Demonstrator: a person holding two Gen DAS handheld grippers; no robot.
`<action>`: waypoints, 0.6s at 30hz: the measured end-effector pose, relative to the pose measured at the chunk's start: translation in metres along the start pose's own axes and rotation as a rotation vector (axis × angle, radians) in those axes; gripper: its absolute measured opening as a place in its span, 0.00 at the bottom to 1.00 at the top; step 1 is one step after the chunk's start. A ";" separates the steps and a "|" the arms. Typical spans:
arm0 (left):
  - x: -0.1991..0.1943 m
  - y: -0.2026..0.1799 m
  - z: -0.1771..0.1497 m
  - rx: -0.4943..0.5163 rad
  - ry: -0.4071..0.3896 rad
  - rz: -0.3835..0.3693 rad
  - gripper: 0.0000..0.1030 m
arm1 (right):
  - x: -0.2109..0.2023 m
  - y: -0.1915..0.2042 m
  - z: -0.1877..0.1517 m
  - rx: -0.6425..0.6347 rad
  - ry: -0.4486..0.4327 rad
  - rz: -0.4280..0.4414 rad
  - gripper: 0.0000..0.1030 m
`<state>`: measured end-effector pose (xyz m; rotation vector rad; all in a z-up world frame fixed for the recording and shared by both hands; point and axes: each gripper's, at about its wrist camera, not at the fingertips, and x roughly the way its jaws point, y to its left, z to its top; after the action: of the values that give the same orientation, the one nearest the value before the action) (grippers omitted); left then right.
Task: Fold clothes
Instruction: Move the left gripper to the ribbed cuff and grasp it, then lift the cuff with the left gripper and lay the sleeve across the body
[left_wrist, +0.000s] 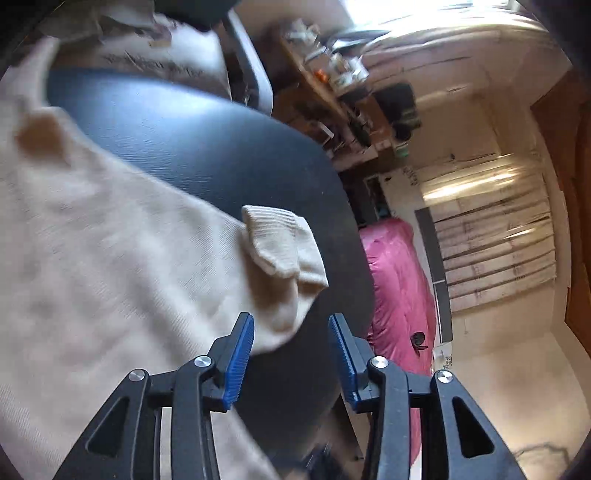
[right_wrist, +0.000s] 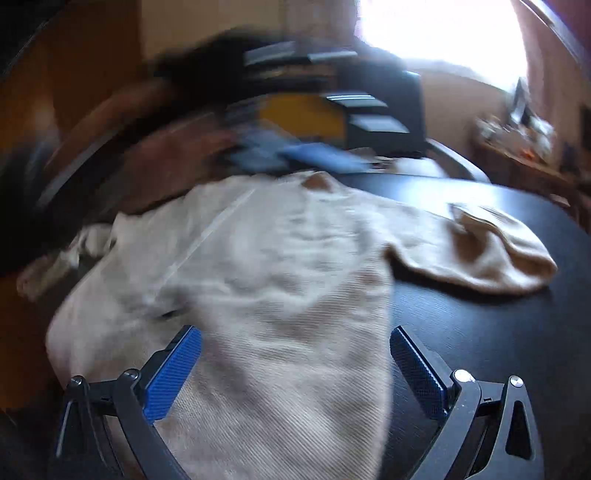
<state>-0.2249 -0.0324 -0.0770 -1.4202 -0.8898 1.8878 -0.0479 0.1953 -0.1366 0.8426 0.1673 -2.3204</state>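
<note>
A cream knitted sweater (left_wrist: 110, 266) lies spread on a round dark table (left_wrist: 207, 147). One sleeve (left_wrist: 284, 251) lies bent with its ribbed cuff folded back, near the table's edge. My left gripper (left_wrist: 291, 332) is open and empty, just short of that sleeve end. In the right wrist view the sweater (right_wrist: 280, 288) fills the middle, its sleeve (right_wrist: 480, 251) reaching right over the table (right_wrist: 498, 332). My right gripper (right_wrist: 295, 354) is wide open, its jaws straddling the sweater's body, holding nothing. The view is blurred.
A pink cover (left_wrist: 399, 295) lies on the floor beyond the table's edge. A cluttered wooden shelf (left_wrist: 332, 92) stands further back. A grey chair (right_wrist: 384, 110) and blue cloth (right_wrist: 317, 155) sit behind the sweater. More cloth (right_wrist: 74, 251) lies at the left.
</note>
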 end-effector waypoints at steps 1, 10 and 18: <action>0.017 0.001 0.011 -0.012 0.025 -0.008 0.42 | 0.007 0.003 0.002 -0.020 0.007 -0.017 1.00; 0.113 0.031 0.048 -0.069 0.214 0.009 0.43 | 0.034 -0.006 0.017 -0.043 0.012 -0.064 1.00; 0.099 -0.021 0.056 0.157 0.098 -0.033 0.02 | 0.057 -0.012 0.015 0.027 0.102 -0.006 1.00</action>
<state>-0.3015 0.0494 -0.1045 -1.3816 -0.6987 1.8048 -0.0963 0.1687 -0.1611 0.9753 0.1832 -2.2907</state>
